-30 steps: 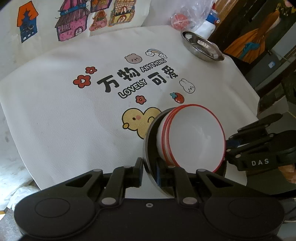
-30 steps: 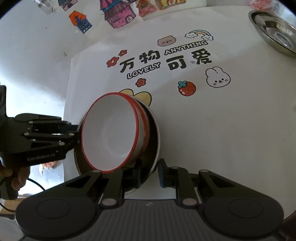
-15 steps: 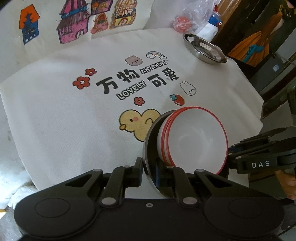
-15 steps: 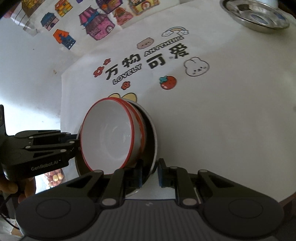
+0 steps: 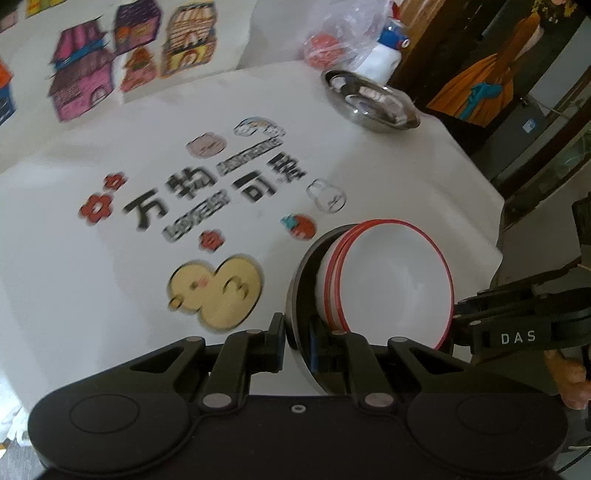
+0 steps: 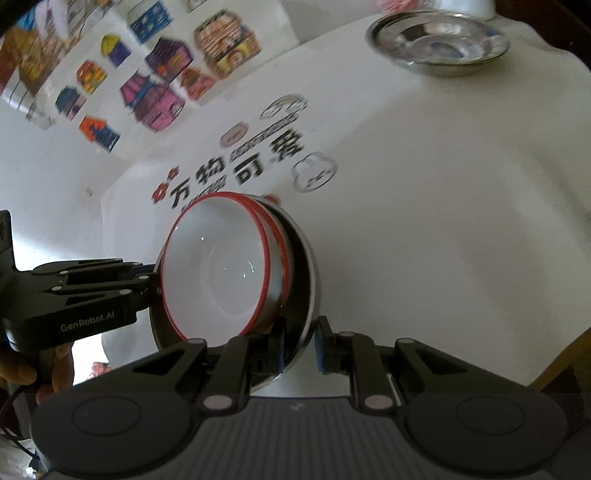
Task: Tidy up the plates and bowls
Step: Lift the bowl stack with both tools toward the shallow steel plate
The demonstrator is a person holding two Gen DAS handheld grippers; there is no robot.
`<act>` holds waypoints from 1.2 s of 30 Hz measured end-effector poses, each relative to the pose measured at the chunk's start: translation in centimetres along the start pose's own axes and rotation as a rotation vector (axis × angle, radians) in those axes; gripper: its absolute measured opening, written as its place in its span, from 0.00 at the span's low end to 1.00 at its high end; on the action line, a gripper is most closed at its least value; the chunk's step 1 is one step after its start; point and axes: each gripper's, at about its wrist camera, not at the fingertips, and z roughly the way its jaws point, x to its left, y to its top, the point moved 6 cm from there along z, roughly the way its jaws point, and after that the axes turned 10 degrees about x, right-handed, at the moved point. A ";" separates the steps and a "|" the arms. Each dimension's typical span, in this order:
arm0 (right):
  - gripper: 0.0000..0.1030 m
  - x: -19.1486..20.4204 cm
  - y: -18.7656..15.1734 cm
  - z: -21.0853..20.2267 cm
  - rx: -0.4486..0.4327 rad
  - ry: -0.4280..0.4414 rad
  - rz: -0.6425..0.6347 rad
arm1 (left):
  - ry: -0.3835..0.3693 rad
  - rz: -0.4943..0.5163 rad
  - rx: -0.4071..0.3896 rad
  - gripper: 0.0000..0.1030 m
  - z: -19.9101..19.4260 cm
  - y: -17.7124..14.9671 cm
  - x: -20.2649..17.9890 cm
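Observation:
Two nested white bowls with red rims (image 5: 399, 284) sit inside a steel dish (image 5: 295, 295), and the whole stack is tilted. My left gripper (image 5: 297, 332) is shut on the dish's near rim. The right gripper (image 5: 460, 315) grips the opposite side. In the right wrist view my right gripper (image 6: 301, 339) is shut on the steel dish's rim (image 6: 310, 266), with the white bowls (image 6: 221, 266) leaning left. The left gripper (image 6: 155, 280) holds the far edge there. A second, empty steel dish (image 5: 369, 103) (image 6: 439, 44) rests at the table's far right.
A white tablecloth (image 5: 92, 295) with cartoon prints covers the table. Behind the empty dish lie a clear plastic bag (image 5: 343, 33) and a white bottle with a blue cap (image 5: 388, 48). The table's right edge (image 6: 554, 362) drops off close by. A hand (image 6: 22, 373) holds the left gripper.
The held stack has shifted right, off the duck print and toward the strawberry and rabbit prints. The right wrist view has rolled. Both grips are unchanged.

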 end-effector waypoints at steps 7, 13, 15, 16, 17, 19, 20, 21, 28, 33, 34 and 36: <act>0.18 -2.9 1.6 -1.6 -0.043 -0.014 0.034 | -0.030 0.024 -0.018 0.10 1.0 3.5 -2.5; 0.18 -5.8 3.8 -2.9 -0.072 -0.024 0.047 | -0.044 0.052 -0.035 0.10 2.2 6.8 -4.6; 0.18 -6.7 4.6 -3.3 -0.081 -0.029 0.049 | -0.046 0.059 -0.041 0.09 2.6 7.9 -5.2; 0.18 -7.1 4.8 -3.5 -0.085 -0.032 0.047 | -0.047 0.064 -0.045 0.09 2.8 8.5 -5.6; 0.18 -7.5 5.2 -3.7 -0.088 -0.038 0.044 | -0.046 0.067 -0.049 0.09 2.9 9.0 -5.8; 0.18 -8.2 5.9 -4.0 -0.095 -0.049 0.041 | -0.035 0.077 -0.057 0.09 3.3 10.0 -6.6; 0.18 -8.6 6.2 -4.1 -0.098 -0.051 0.043 | -0.029 0.082 -0.061 0.09 3.5 10.4 -6.9; 0.18 -9.0 6.4 -4.3 -0.101 -0.050 0.045 | -0.027 0.084 -0.061 0.09 3.6 10.7 -7.1; 0.18 -11.3 7.9 -4.6 -0.124 -0.036 0.068 | -0.037 0.089 -0.070 0.08 5.0 13.4 -8.4; 0.18 -12.4 8.8 -4.7 -0.135 -0.037 0.081 | -0.039 0.095 -0.074 0.08 5.8 14.7 -9.2; 0.18 -12.7 9.0 -4.8 -0.138 -0.038 0.082 | -0.041 0.096 -0.074 0.08 5.9 14.9 -9.3; 0.18 -13.2 9.3 -5.0 -0.144 -0.039 0.085 | -0.042 0.097 -0.075 0.08 6.2 15.4 -9.6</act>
